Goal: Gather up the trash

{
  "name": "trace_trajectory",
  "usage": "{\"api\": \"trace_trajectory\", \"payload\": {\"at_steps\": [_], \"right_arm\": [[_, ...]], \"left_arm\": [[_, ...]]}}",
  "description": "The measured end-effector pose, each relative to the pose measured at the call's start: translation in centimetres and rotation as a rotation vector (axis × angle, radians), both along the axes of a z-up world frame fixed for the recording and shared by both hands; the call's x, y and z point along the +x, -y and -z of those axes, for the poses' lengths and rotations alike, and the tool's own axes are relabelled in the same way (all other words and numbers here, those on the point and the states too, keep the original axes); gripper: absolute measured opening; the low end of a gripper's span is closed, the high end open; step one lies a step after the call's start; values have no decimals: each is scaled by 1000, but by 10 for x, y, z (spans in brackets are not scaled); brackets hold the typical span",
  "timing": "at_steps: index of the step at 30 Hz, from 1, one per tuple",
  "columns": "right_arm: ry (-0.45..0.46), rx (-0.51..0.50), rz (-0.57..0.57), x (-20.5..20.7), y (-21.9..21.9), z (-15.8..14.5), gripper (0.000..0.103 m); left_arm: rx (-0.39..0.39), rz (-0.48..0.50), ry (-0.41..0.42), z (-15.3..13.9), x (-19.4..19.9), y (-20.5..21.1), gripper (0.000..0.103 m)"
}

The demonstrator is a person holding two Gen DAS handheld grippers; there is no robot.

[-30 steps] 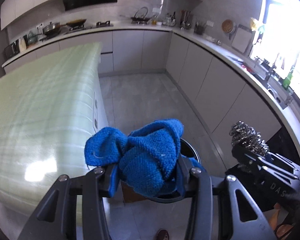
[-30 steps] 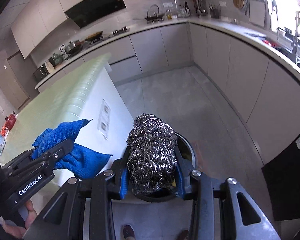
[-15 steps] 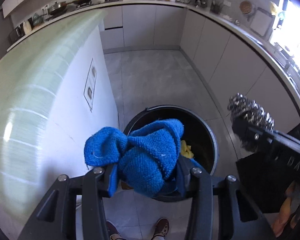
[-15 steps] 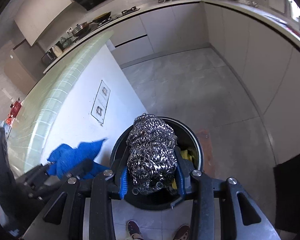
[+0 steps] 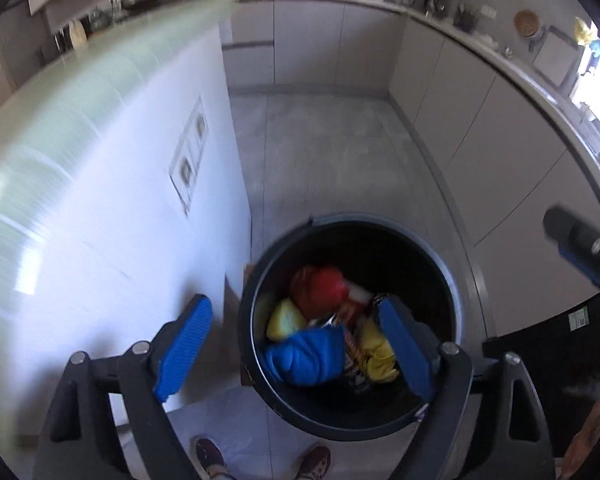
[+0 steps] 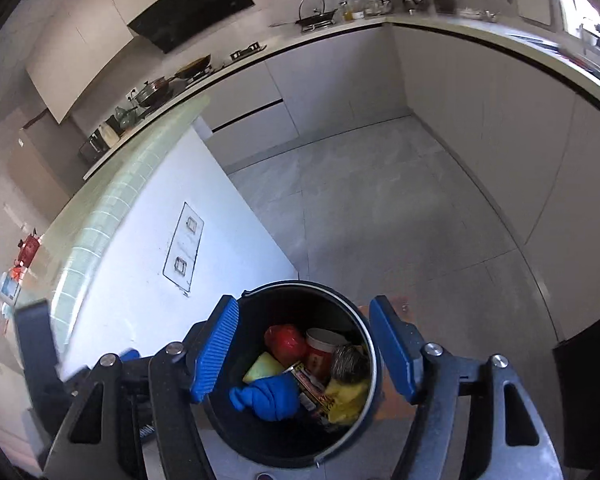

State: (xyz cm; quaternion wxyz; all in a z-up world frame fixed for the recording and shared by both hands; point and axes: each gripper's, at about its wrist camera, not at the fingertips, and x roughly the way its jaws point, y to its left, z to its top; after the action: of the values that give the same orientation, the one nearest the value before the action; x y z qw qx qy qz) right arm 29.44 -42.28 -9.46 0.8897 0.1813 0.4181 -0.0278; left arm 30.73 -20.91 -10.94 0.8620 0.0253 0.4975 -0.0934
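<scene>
- Blue cloth (image 5: 306, 354) lies crumpled in the black trash bin (image 5: 456, 280) on the floor, beside the steel scourer (image 6: 348, 362), a red bag (image 5: 320, 286) and yellow wrappers (image 6: 346, 396).
- Left claw (image 5: 296, 354) hangs above the bin with its jaws spread wide and nothing between them; right claw (image 6: 304, 354) likewise, apart and empty.
- Cloth looks soft and light, best pinched at a raised fold; the scourer is springy, light and likely to snag.
- Printing on a packet (image 6: 314, 390) in the bin is too small to read.
- White bench (image 6: 136, 248) side stands just beside the bin.
</scene>
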Motion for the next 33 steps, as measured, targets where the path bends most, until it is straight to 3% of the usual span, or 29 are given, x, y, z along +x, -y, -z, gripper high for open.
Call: {"api": "trace_trajectory", "payload": {"at_steps": [4,10,16,20,25,29,33], "right_arm": [[-20,-25,14,-19,0,-24,70],[-106,-12,7,-51,-21,-36,70],[-120,-43,-24,-128,-90,-54,70],[-118,-74,-20,-201,-158,-69,70],[-41,-155,-3,-275,-223,-107,70],[80,-217,29,-328,-261,-154,78],[134,-276,57,-354,-279,-183,81]], "left_arm": [[32,25,54,-42,-22,-1,87],[-7,48,81,-87,-64,-31,87],[-29,89,149,-126,-140,-93,87],[-39,78,192,-139,-186,-145,89],[-49,61,273,-167,-250,-206,97],[-52,52,326,-182,-274,-226,100],[-51,28,366,-191,-291,-233,101]]}}
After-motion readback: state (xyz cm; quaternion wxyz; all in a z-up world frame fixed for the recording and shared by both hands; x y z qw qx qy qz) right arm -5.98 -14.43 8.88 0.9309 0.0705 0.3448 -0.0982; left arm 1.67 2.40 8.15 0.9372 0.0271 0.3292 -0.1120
